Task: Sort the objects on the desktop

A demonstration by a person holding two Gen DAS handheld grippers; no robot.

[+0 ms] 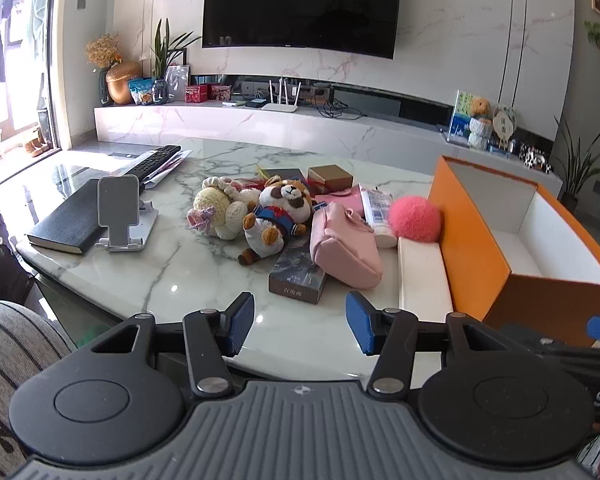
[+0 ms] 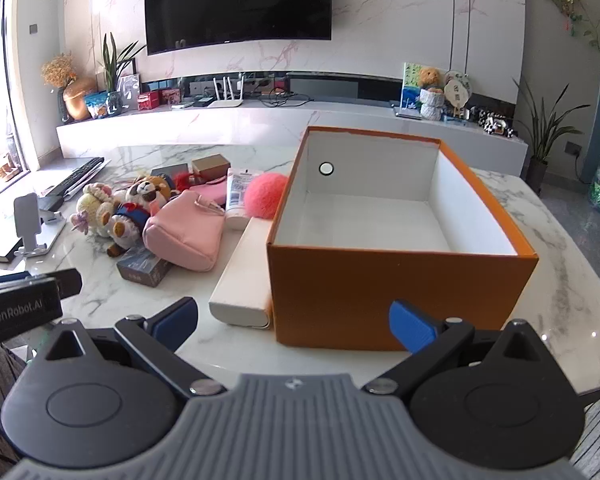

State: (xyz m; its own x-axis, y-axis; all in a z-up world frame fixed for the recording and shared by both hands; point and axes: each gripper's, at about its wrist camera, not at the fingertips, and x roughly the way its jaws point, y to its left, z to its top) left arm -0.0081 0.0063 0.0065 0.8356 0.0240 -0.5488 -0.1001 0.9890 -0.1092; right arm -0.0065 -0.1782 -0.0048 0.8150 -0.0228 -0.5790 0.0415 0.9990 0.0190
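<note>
1. Lettering reading "GenRobot.AI" is printed in white on a black housing seen at the left edge of the right wrist view; this is the side of the left gripper (image 2: 28,300). No such lettering is visible in the left wrist view, where only a single "S" can be read at the right edge.
2. Writing on the dark book (image 1: 298,276) and on the white tube (image 1: 378,210) is present but too small to be read.
3. Left gripper (image 1: 300,326): the blue pads are held partly apart above the near table edge, and nothing is between them.
4. Right gripper (image 2: 294,324): the jaws are spread wide, nothing is gripped, and the front wall of the orange box (image 2: 400,292) is framed between the fingers.
5. The items to be sorted are heaped on the marble table (image 1: 172,268) left of the box: a raccoon plush (image 1: 278,216), a cream plush (image 1: 216,210), a pink pouch (image 1: 342,246), a pink fuzzy ball (image 1: 415,218) touching the box wall, and a white flat box (image 1: 422,276) lying against the box.
6. The white box interior, with a round grommet (image 2: 326,168) in its left wall, is shown in full only by the right wrist view.
7. A black notebook (image 1: 70,220), a phone stand (image 1: 122,212) and a remote control (image 1: 154,162) are shown clearly in the left wrist view; in the right wrist view they sit small at the left margin.
</note>
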